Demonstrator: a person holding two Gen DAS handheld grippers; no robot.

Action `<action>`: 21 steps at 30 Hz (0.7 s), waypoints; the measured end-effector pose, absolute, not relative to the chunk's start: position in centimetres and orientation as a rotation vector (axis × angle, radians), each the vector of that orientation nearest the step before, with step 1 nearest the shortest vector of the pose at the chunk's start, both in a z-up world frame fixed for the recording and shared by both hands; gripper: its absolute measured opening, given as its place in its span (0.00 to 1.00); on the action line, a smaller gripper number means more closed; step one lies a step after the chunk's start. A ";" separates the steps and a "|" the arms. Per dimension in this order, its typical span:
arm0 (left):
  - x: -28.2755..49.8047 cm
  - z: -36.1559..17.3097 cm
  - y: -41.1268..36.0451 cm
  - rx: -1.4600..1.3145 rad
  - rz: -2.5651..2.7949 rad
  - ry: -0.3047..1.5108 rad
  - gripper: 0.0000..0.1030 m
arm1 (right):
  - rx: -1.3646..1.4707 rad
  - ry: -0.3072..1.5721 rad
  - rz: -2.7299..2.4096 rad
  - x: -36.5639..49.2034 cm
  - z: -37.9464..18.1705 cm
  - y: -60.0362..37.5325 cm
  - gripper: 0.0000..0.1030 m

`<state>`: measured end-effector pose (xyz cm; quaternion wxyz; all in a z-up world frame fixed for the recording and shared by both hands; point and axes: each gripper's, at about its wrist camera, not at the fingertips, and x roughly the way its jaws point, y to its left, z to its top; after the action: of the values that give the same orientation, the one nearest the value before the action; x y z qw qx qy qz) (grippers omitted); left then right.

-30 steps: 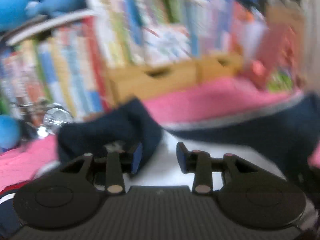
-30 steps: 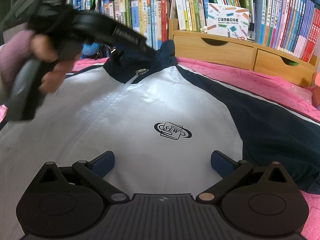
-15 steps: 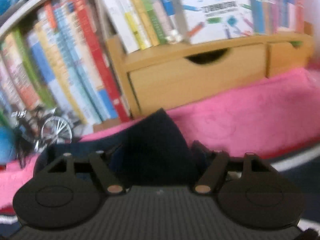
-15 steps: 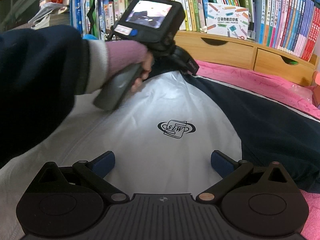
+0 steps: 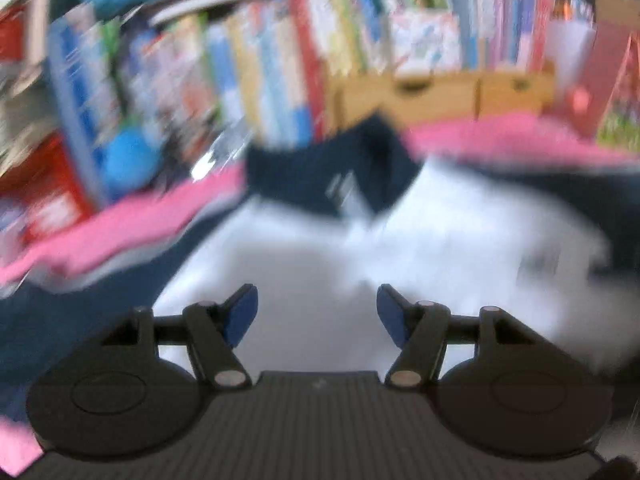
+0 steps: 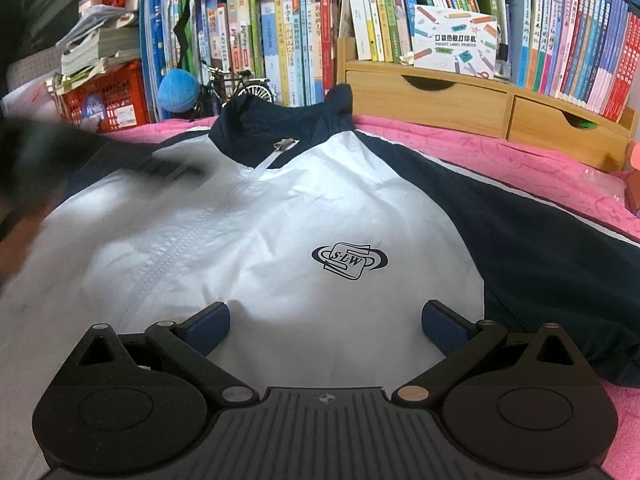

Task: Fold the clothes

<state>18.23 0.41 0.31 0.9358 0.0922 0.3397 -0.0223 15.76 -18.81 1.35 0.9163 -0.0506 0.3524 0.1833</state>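
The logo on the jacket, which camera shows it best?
The right wrist view: the dark blue logo on the jacket's white front is sharp and facing the camera. In the left wrist view it is only a blurred grey smudge at the right.

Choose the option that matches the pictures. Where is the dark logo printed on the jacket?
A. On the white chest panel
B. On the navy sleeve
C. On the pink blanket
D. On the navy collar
A: in the right wrist view the logo sits on the white front of the jacket, beside the zip and below the navy collar.
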 end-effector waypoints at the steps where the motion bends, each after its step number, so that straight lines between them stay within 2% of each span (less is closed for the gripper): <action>1: 17.1 0.0 1.7 0.180 -0.016 0.680 0.69 | -0.106 0.726 0.377 15.7 1.4 -18.8 1.00; 3: 15.6 -0.3 4.3 0.191 0.070 0.658 0.72 | -0.109 0.726 0.375 15.8 1.4 -18.7 1.00; 8: 14.7 -0.4 10.4 0.286 0.330 0.637 0.73 | -0.118 0.729 0.371 15.8 1.4 -18.6 1.00; 10: 14.2 0.2 11.2 0.283 0.414 0.638 0.64 | -0.121 0.729 0.370 15.9 1.4 -18.5 1.00; 15: 8.6 3.5 8.7 0.154 0.196 0.531 0.65 | -0.135 0.728 0.356 15.8 1.4 -18.5 1.00; 17: 5.7 3.5 5.6 0.154 0.115 0.486 0.68 | -0.170 0.736 0.296 15.0 1.9 -18.0 1.00; 18: 4.6 3.2 4.7 0.156 0.078 0.473 0.72 | -0.195 0.744 0.247 14.3 2.3 -17.7 0.98; 19: 3.5 2.9 3.8 0.157 0.041 0.459 0.73 | -0.225 0.713 0.220 12.6 3.1 -17.1 0.94; 21: 1.5 1.9 2.3 0.170 -0.005 0.446 0.73 | -0.243 0.590 0.288 7.9 4.5 -16.4 0.95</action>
<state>1.53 2.32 1.92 0.9717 0.0841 0.2207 -0.0026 7.85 -16.40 4.50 0.9393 -0.1192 0.2890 0.1412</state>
